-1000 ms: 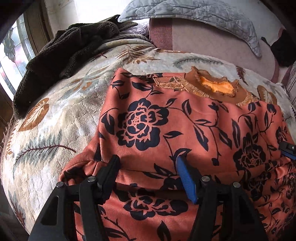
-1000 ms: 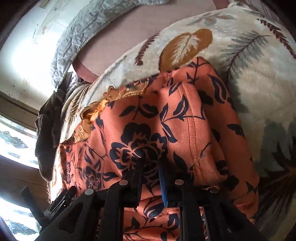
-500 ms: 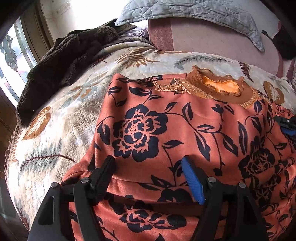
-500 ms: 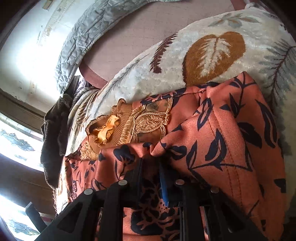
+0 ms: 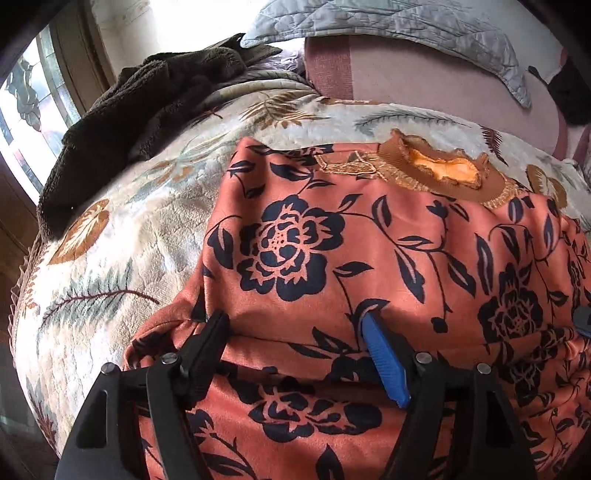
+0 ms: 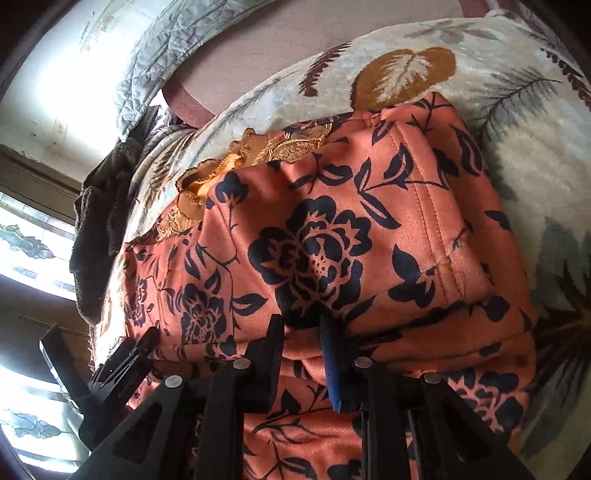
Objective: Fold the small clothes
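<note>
The orange floral top (image 5: 369,240) is lying on the leaf-patterned blanket (image 5: 122,236), its lower part doubled toward the collar (image 5: 439,170). To fold cleanly, both grippers should be drawing the edge level. The left gripper (image 5: 295,332) is resting low, jaws wide apart, gripping nothing; the right gripper (image 6: 301,328) is reaching forward, jaws narrowly parted, apparently pinching a fabric ridge.

You have a bed (image 5: 122,229) under a pale leaf-print blanket (image 6: 517,122). On it lies the orange floral garment (image 5: 369,251), its brown collar (image 5: 443,170) toward the pillow (image 5: 388,18). A dark fleece (image 5: 140,96) is heaped at the window-side edge, apart from the garment.
</note>
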{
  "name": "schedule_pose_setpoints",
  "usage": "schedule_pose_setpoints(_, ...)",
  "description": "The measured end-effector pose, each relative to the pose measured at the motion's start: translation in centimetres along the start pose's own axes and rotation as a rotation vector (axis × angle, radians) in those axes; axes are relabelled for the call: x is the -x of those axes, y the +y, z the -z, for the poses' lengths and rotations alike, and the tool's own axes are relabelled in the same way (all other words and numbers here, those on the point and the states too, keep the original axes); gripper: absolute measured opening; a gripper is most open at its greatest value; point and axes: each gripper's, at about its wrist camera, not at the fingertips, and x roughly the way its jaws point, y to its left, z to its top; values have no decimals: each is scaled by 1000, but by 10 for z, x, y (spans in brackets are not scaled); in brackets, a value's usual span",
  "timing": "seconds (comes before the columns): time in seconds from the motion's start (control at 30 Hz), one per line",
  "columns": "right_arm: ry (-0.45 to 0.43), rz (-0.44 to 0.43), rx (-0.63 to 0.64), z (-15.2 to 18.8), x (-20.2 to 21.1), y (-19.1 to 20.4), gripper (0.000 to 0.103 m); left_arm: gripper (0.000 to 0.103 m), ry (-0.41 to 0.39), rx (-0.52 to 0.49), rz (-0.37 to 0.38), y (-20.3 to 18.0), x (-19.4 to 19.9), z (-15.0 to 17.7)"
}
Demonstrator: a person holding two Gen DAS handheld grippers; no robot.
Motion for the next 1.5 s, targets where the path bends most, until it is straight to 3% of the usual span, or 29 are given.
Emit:
schedule_pose_setpoints(0.1, -69, 6, 27, 11, 18, 1, 23, 75, -41, 17, 31, 3, 11, 1)
schedule_pose_setpoints(0.17, -43, 45, 9, 14, 10, -5, 24, 75, -59, 18, 16, 5, 12, 1)
schedule_pose_setpoints(0.23, 8, 61, -13, 14, -8, -13, 24, 75, -8, 15, 2, 7, 0, 1)
schedule_pose_setpoints(0.3, -5, 51, -1, 12, -8, -14, 24, 75, 23, 38, 26, 13, -7, 3)
schedule_pose_setpoints(0.53, -31, 41, 22, 16, 12, -8, 24, 75, -74, 90, 76, 36, 22, 2)
schedule_pose_setpoints(0.7, -102, 20, 34, 19, 19, 2, 24, 75, -36, 95, -8, 49, 12, 4)
schedule_pose_setpoints(0.8, 19, 58, 24, 15, -9, 1, 27, 75, 20, 128, -14, 60, -3, 5)
schedule_pose_setpoints(0.9, 1, 65, 29, 10, -6, 6, 28, 75, 8, 128, -3, 63, 1, 3)
schedule_pose_setpoints(1.1, -118, -16, 44, -20, 1, 20, 28, 75, -93, 197, -19, 81, 15, -15)
schedule_pose_setpoints(1.23, -197, -50, 87, -38, -17, 31, 28, 75, -28, 204, -76, 85, -3, -21)
schedule_pose_setpoints(1.33, -96, 4, 47, -43, -43, 26, 29, 75, 55, 165, -97, 79, -23, -17)
schedule_pose_setpoints(1.37, -101, 6, 54, -43, -42, 27, 29, 75, 62, 159, -98, 77, -25, -16)
schedule_pose_setpoints(1.5, -114, -22, 59, -43, -25, 26, 29, 75, 4, 185, -80, 79, -10, -18)
